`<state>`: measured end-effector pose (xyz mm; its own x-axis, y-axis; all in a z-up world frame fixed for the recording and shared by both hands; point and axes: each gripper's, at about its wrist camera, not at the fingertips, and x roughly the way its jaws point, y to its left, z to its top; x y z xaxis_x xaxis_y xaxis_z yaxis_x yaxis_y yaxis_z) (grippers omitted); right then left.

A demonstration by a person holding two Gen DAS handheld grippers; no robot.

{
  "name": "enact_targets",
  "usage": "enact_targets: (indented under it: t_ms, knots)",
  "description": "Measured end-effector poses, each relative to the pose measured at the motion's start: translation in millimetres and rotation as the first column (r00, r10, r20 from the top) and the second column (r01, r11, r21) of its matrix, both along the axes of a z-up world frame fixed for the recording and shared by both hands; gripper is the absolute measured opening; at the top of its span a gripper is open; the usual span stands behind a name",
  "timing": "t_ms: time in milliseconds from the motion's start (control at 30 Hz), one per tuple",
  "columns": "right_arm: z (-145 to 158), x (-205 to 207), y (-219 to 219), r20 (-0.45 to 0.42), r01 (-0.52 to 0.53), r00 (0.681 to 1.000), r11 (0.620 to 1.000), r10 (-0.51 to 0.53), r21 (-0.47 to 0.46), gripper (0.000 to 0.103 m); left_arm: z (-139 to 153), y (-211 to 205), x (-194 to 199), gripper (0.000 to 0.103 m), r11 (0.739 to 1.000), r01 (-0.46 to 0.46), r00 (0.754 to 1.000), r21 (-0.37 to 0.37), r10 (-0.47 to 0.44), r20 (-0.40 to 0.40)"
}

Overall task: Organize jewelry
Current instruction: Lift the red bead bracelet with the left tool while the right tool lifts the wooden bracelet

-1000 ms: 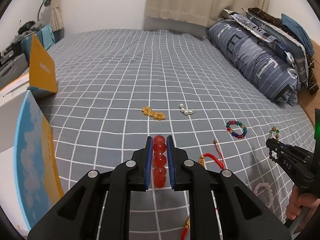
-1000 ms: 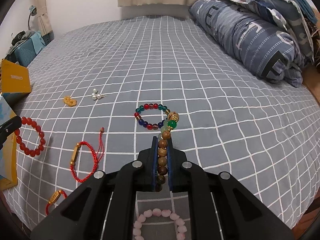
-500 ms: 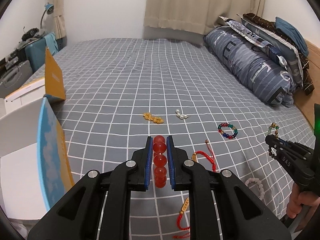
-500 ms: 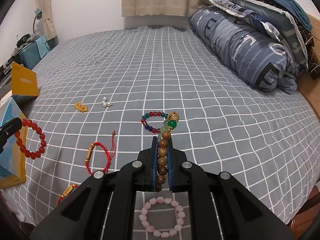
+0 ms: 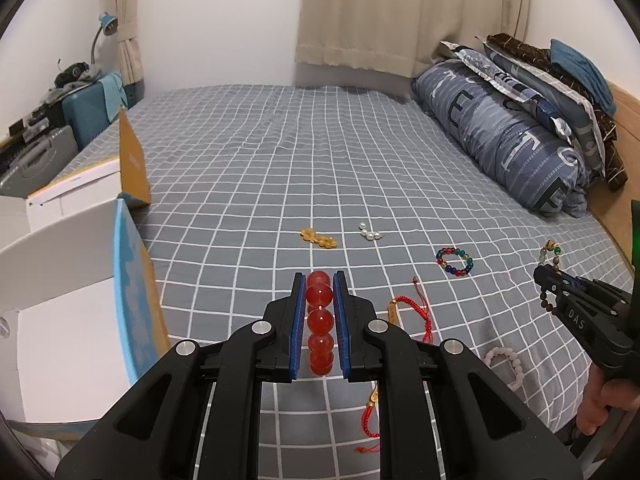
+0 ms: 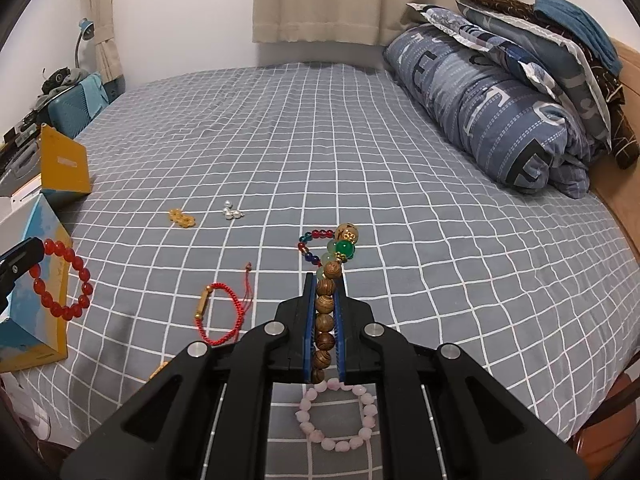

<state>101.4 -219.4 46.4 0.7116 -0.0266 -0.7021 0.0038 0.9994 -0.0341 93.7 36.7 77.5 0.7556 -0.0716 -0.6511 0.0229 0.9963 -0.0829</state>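
My left gripper (image 5: 320, 280) is shut on a red bead bracelet (image 5: 320, 320), held above the grey checked bed; the same red bracelet (image 6: 64, 284) hangs from it at the left edge of the right wrist view. My right gripper (image 6: 325, 280) is shut on a brown wooden bead bracelet (image 6: 324, 320) with green and gold beads at its tip, also lifted; the right gripper (image 5: 560, 292) appears at the right of the left wrist view. On the bed lie a multicoloured bead bracelet (image 5: 455, 260), a red cord bracelet (image 6: 220, 316), a pink bead bracelet (image 6: 340, 416), yellow beads (image 5: 318, 238) and pearls (image 5: 370, 233).
An open white box with a blue and yellow lid (image 5: 136, 288) sits at the left bed edge, beside a yellow-flapped box (image 5: 134, 160). Rolled blue bedding (image 5: 508, 140) lines the right side. A second red cord piece (image 5: 372, 412) lies near me. A hand (image 5: 600, 404) holds the right gripper.
Both grippers have risen and pulled back with their bracelets; the bed and the jewelry on it look farther away. More of the white box at the left has come into view.
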Motion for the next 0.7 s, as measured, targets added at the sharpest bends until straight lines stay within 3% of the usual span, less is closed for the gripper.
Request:
enact_targets:
  t_ms: [700]
  knots:
    - [23, -15, 71, 0.008, -0.087, 0.996, 0.996, 0.087, 0.008, 0.007, 31, 42, -44, 0.014, 0.995, -0.097, 0.994, 0.029, 0.096, 0.046]
